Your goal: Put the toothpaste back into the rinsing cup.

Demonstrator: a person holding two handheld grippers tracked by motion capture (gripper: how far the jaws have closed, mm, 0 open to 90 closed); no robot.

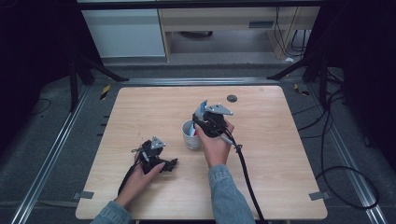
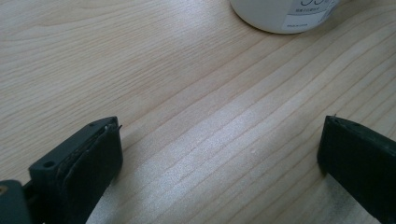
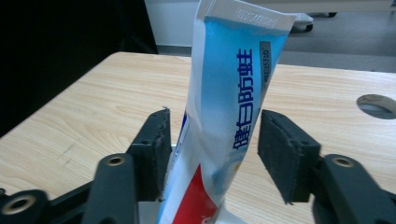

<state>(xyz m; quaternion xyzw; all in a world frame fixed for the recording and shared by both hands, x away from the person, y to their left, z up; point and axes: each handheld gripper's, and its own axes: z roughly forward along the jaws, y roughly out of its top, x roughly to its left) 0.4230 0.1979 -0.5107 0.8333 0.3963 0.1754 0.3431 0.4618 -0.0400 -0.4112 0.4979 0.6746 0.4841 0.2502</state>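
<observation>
A blue, white and red toothpaste tube stands upright between the jaws of my right gripper. The pads sit a little off its sides, so the gripper is open. The tube's lower end goes down into a white cup at the table's middle, where my right gripper hangs over the rim. My left gripper rests on the wood to the cup's left and nearer the front. In the left gripper view its jaws stand wide apart over bare wood, with the cup's base beyond them.
A round grey hole sits in the wooden table near its far edge. The right gripper's black cable trails toward the front edge. Dark frame legs and loose cables lie on the floor around the table.
</observation>
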